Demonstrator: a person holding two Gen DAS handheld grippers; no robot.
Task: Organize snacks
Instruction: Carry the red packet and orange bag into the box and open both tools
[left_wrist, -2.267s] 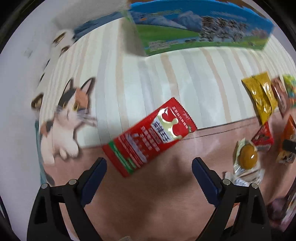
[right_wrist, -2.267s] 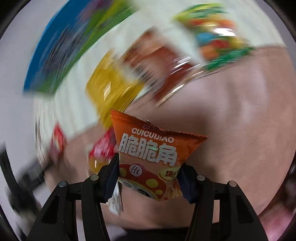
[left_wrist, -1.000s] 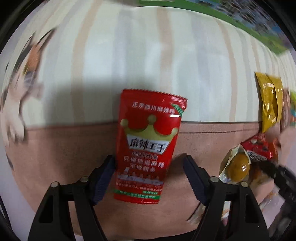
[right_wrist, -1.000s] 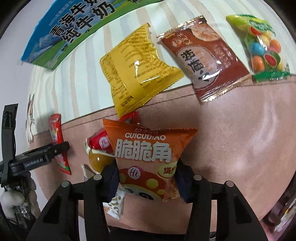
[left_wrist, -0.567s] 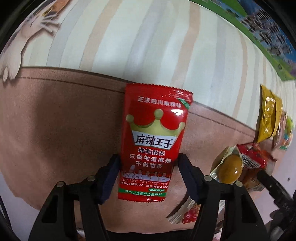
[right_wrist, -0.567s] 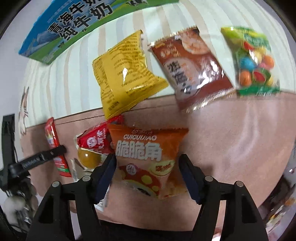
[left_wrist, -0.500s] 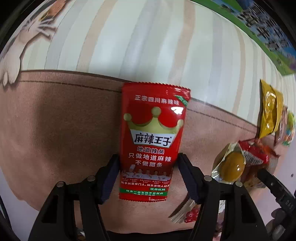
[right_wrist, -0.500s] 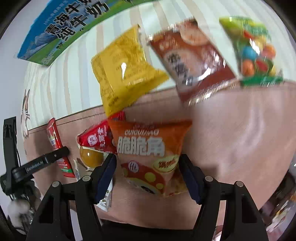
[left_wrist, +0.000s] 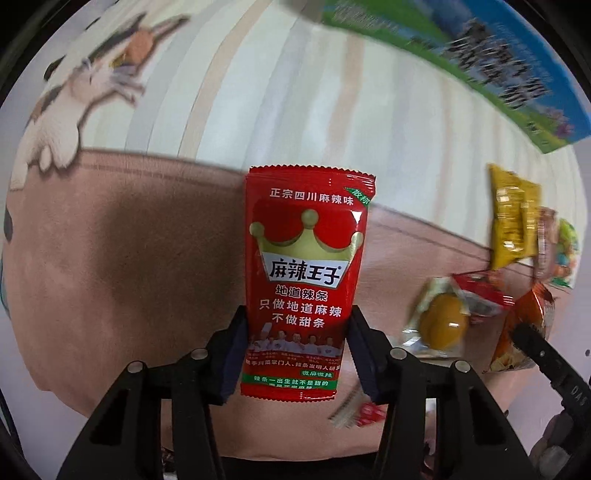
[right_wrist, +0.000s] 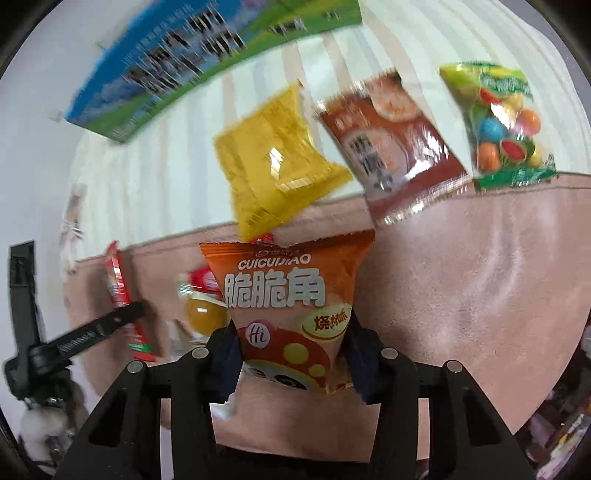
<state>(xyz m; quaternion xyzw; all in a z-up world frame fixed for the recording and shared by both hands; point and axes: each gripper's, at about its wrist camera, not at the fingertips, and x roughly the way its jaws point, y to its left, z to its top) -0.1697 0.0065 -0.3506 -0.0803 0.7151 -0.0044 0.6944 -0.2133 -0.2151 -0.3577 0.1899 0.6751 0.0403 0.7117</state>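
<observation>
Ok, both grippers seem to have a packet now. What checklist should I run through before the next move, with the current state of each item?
1. Left gripper shut on the red spicy-strip packet, pads on both side edges: ok.
2. Right gripper shut on the orange chip bag: ok.
3. Red packet upright, label readable, not slipping: ok as far as one frame shows.
4. Both packets lifted off the mat: cannot tell.
5. Row of yellow packet, brown packet and candy bag on the striped mat, with room beside it: cannot tell, view blurred.
6. Grippers apart from each other: ok, the left one sits well left in the right wrist view.
</observation>
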